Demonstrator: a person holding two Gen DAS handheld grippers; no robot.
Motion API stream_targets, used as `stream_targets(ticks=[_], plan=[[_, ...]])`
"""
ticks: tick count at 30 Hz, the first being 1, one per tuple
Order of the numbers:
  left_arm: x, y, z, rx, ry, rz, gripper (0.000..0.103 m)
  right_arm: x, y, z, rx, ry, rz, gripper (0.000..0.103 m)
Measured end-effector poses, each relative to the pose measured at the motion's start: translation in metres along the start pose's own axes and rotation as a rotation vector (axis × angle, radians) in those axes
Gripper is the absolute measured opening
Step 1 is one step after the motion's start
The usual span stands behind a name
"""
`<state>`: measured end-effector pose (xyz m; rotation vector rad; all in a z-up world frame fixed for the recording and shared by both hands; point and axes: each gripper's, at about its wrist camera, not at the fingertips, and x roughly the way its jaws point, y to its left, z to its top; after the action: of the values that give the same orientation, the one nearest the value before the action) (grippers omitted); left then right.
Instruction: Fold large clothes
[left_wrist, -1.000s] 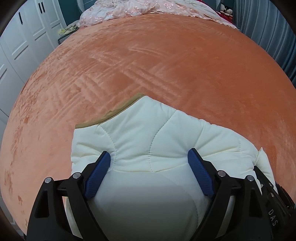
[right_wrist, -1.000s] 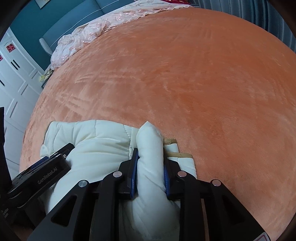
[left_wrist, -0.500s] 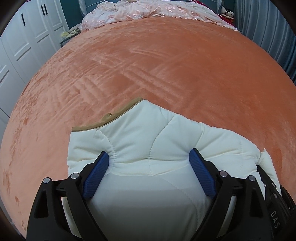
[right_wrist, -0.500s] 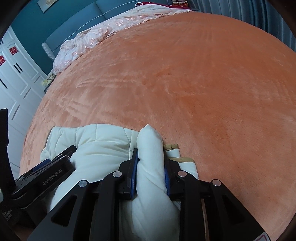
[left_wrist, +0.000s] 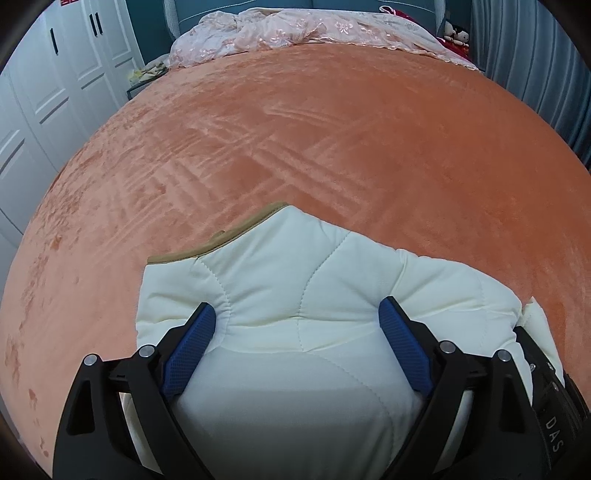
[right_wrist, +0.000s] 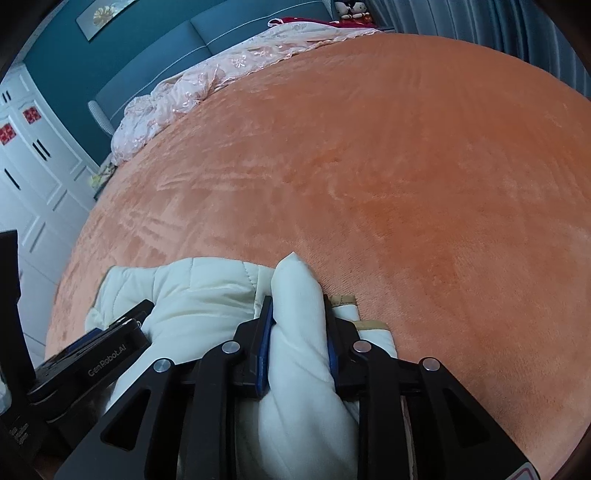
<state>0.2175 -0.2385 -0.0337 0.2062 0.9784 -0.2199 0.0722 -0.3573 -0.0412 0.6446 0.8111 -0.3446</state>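
A cream quilted jacket with tan trim lies folded into a thick bundle at the near side of the orange bedspread. My left gripper straddles the bundle. Its jaws stand wide, and both blue pads dent the padding. In the right wrist view the jacket bulges beside my right gripper, which is shut on a puffy upright fold of it. The left gripper's black body rests on the jacket just to the left. The jacket's underside is hidden.
The orange bedspread stretches far ahead and to the right. A pink lace quilt lies crumpled at the head by the teal headboard. White wardrobe doors stand left, grey curtains right.
Both cameras have tipped up a little, so more of the headboard end shows. The jacket and both grips look the same.
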Motion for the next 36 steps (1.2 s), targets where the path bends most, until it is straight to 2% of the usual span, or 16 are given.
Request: stream_targets(ticks=[2,3,5,6,8,10,18,24,28,31,36], plan=[[-0.01,0.01,0.001,-0.029,0.013,-0.04,0.088,-0.009,-0.014,0.002,0.081,-0.01,0.078,0.021],[-0.018,0.016,0.002,-0.042,0.02,-0.051,0.088,-0.016,-0.022,0.004,0.129,-0.009,0.089,0.023],[-0.037,0.03,-0.003,-0.049,0.016,-0.042,0.088,-0.039,-0.03,0.006,0.188,-0.04,0.055,0.051],[-0.046,0.036,-0.007,-0.046,0.014,-0.039,0.09,-0.054,-0.032,0.005,0.196,-0.073,0.041,0.053],[-0.063,0.05,-0.018,-0.058,0.018,-0.039,0.093,-0.076,-0.034,0.003,0.174,-0.099,0.029,0.053],[-0.077,0.064,-0.031,-0.082,0.027,-0.075,0.093,-0.092,-0.036,-0.003,0.159,-0.08,0.031,0.054],[-0.11,0.093,-0.086,-0.128,0.108,-0.19,0.093,-0.125,-0.035,-0.04,0.095,0.096,0.132,0.058],[-0.112,0.104,-0.114,-0.19,0.149,-0.268,0.094,-0.119,-0.028,-0.072,0.075,0.191,0.155,0.071],[-0.104,0.109,-0.119,-0.231,0.17,-0.286,0.098,-0.106,-0.034,-0.084,0.151,0.231,0.216,0.075],[-0.096,0.112,-0.122,-0.263,0.18,-0.323,0.098,-0.097,-0.039,-0.089,0.2,0.243,0.248,0.081],[-0.083,0.115,-0.127,-0.331,0.192,-0.391,0.098,-0.088,-0.043,-0.096,0.216,0.232,0.294,0.084]])
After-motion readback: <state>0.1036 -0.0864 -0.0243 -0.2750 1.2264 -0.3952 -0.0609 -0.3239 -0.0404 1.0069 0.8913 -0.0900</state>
